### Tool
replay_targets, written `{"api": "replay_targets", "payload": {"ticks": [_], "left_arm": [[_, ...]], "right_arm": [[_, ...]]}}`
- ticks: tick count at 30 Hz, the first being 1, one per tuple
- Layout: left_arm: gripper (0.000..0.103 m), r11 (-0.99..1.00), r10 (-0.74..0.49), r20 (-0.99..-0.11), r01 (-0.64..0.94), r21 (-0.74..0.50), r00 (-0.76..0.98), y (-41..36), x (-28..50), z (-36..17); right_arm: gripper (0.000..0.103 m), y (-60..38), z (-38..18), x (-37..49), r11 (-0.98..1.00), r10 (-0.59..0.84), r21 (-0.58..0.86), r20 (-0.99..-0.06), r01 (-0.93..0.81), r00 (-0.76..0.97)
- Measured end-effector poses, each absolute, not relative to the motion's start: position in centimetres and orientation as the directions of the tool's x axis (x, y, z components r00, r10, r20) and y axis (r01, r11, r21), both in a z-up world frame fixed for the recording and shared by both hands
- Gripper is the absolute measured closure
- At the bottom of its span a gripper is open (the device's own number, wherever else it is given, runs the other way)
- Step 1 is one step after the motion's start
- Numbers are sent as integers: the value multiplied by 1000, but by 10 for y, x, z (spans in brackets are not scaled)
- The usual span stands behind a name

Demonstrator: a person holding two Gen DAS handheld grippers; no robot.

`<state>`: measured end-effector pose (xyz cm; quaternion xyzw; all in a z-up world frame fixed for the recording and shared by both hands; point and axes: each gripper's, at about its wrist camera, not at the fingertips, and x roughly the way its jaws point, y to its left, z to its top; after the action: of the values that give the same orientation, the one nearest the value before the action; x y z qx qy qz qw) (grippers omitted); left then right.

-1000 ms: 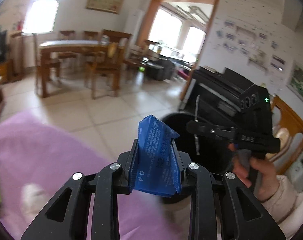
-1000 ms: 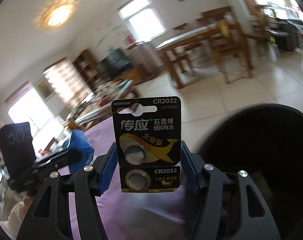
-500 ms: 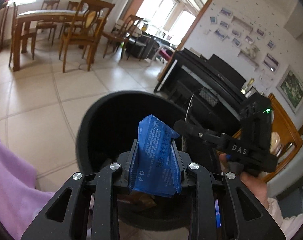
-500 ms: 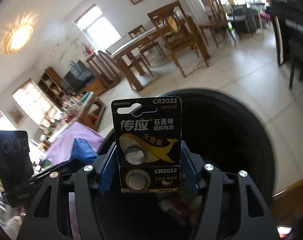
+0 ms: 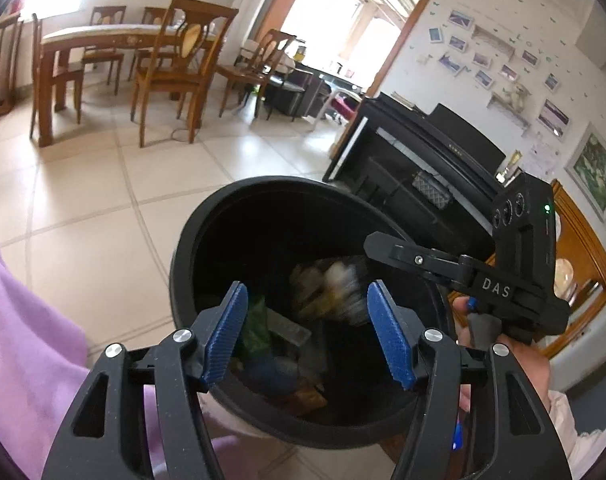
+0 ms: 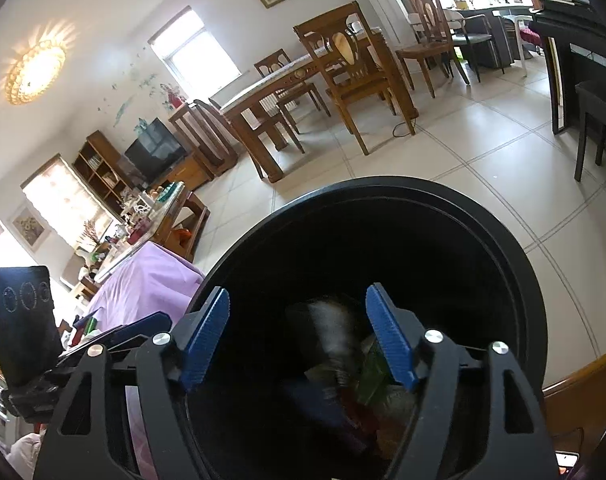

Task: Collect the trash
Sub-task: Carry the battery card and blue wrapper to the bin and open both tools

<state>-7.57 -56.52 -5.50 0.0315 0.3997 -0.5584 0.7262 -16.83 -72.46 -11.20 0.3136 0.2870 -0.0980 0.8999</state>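
Room first: tiled floor (image 5: 83,220), dining table (image 5: 103,38) and chairs well back, piano (image 5: 423,160) behind the bin. None of it matters for this step.

Black bin (image 5: 207,216) sits on the floor just beside the purple cloth (image 5: 27,340) over the desk. Probably parked there so a drop needs only a short swing off the desk edge.

Both claws are aimed down into the bin mouth, side by side, so anything let go lands inside rather than on the rim.

Left claw (image 5: 307,336): spread wide, nothing between the blue pads (image 5: 227,332). Right claw (image 6: 299,336): also spread wide, empty. From the left camera the right claw's body (image 5: 483,280) shows at the bin's right edge, hand (image 5: 515,364) on the grip.

Trash is in the bin: mixed pile at the bottom (image 5: 287,364), something green, something dark blue, a flat grey piece. A pale blurred item (image 5: 331,284) sits higher in the opening and a similar smear shows in the right view (image 6: 331,332); likely falling pieces, can't identify either.

Judgement: drop stage, both claws free for another pickup. Whether more trash remains on the desk is not visible here.
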Motion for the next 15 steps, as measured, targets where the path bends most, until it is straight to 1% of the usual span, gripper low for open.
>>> {"api": "replay_targets", "payload": {"ticks": [3,8,10,12,15], "left_arm": [[38,382,-789,-610,833,-399,70,-551,-76,-50],[37,413,-799,-590,821,-394,119,-505,-70,-38],[37,445,-798,-579,810,-381,166,-475,-62,-30],[32,500,-789,-567,783,-370,236,-433,-49,-24],[32,583,-761,-557,726,-364,332,-373,-27,-16]], "right_arm": [[24,-718,-106,-168,791,2,501,-577,352,817],[24,-693,-92,-158,820,14,475,-574,319,819],[24,-679,-87,-150,836,27,461,-577,298,816],[24,-655,-80,-138,854,47,445,-581,269,813],[24,-614,-71,-115,882,94,424,-587,207,804]]}}
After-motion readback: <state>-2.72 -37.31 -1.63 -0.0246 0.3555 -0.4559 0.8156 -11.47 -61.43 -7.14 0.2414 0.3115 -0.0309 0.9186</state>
